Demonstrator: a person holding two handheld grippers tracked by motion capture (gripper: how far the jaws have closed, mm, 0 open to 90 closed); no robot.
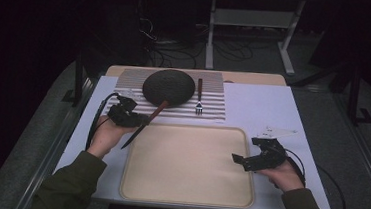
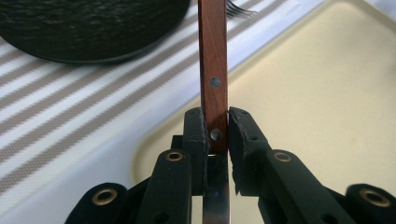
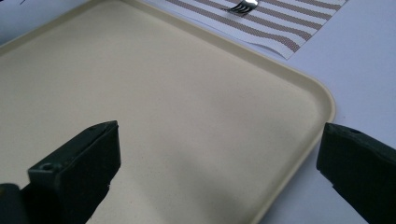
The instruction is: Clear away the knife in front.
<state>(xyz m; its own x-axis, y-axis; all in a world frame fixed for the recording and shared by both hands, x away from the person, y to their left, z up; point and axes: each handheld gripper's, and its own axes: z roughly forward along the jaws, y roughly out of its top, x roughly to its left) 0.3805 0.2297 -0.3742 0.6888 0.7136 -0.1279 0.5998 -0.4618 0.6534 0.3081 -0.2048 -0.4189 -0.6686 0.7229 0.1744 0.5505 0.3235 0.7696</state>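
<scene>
While the left claw is clenched on the wooden handle of a steak knife, gripping just above the blade, the knife hangs over the near-left corner of the cream tray, its handle end pointing towards the dark round plate on the striped placemat. The right claw hovers released over the tray's right side with nothing between its jaws. Since the grip sits near one end of a smooth handle, the knife could pivot or slip between the pads, and a swing could knock the plate or the fork lying beside it
</scene>
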